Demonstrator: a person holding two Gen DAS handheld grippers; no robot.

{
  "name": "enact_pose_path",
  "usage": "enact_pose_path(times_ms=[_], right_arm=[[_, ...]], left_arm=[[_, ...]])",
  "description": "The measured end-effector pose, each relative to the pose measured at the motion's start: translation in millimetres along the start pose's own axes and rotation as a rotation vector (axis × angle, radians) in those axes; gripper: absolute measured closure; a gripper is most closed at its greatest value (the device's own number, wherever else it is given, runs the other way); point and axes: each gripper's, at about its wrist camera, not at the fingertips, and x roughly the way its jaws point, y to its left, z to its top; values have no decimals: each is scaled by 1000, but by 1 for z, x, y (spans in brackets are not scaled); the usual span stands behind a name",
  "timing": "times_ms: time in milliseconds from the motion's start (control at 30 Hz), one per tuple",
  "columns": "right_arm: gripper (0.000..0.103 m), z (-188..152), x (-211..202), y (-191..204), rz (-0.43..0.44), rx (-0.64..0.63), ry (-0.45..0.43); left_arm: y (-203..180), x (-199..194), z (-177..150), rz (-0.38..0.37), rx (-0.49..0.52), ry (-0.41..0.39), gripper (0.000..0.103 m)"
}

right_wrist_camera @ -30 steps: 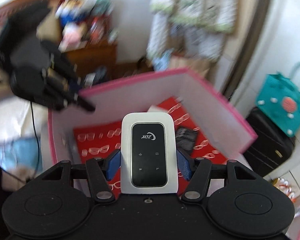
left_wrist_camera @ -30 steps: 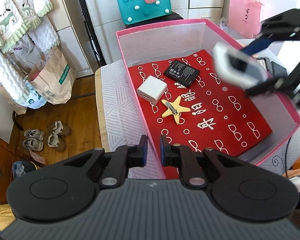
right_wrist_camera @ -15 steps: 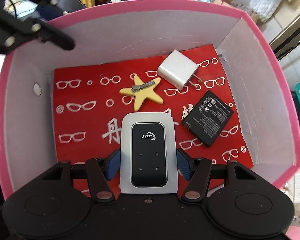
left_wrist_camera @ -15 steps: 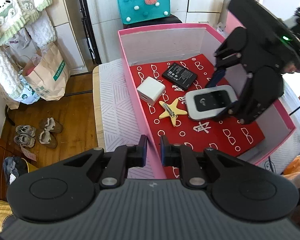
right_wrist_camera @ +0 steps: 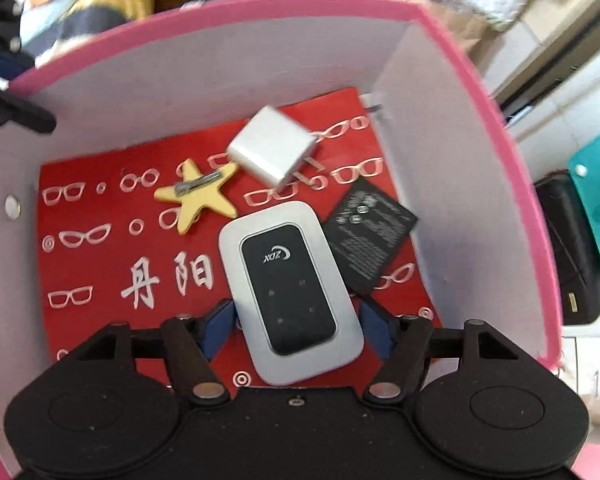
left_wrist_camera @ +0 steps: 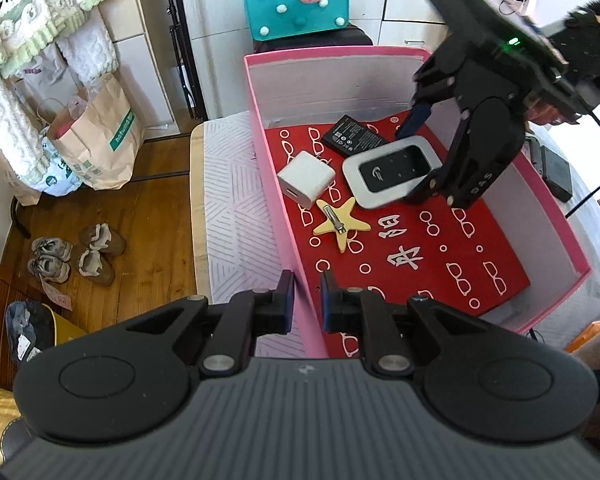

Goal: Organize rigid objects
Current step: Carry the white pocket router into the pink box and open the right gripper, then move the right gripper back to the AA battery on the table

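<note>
With the right gripper (right_wrist_camera: 296, 322) spread clear of it, the pocket router (right_wrist_camera: 290, 292) lies on the pink box (left_wrist_camera: 380, 53) floor, mid-way along, beside battery (right_wrist_camera: 368, 236), charger (right_wrist_camera: 272, 152) and star clip (right_wrist_camera: 198, 196). The left gripper (left_wrist_camera: 304, 300) pinches the box's near wall. Four items appear stowed; any remaining cannot be judged.

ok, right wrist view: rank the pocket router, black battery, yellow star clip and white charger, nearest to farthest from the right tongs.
1. Pocket router: lying between the fingers of the open right tongs.
2. Black battery: just right of the router.
3. Yellow star clip: ahead, to the left.
4. White charger: farthest, beyond the router toward the far wall of the pink box.
</note>
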Motion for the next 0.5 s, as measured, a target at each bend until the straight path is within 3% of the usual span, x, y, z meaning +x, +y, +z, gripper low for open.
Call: enact_pose_path(times_ms=[133, 300, 400, 500], right_arm=[[29, -29, -38, -2, -37, 97, -157], [29, -72, -97, 2, -21, 278, -403], [29, -113, -125, 4, -27, 417, -551], [22, -148, -130, 9, -80, 527, -625]], left_arm=[[-2, 0, 1, 11, -18, 2, 90], [-3, 0, 1, 25, -63, -8, 90], [-3, 0, 0, 33, -87, -14, 90], [-3, -1, -1, 45, -106, -30, 90]])
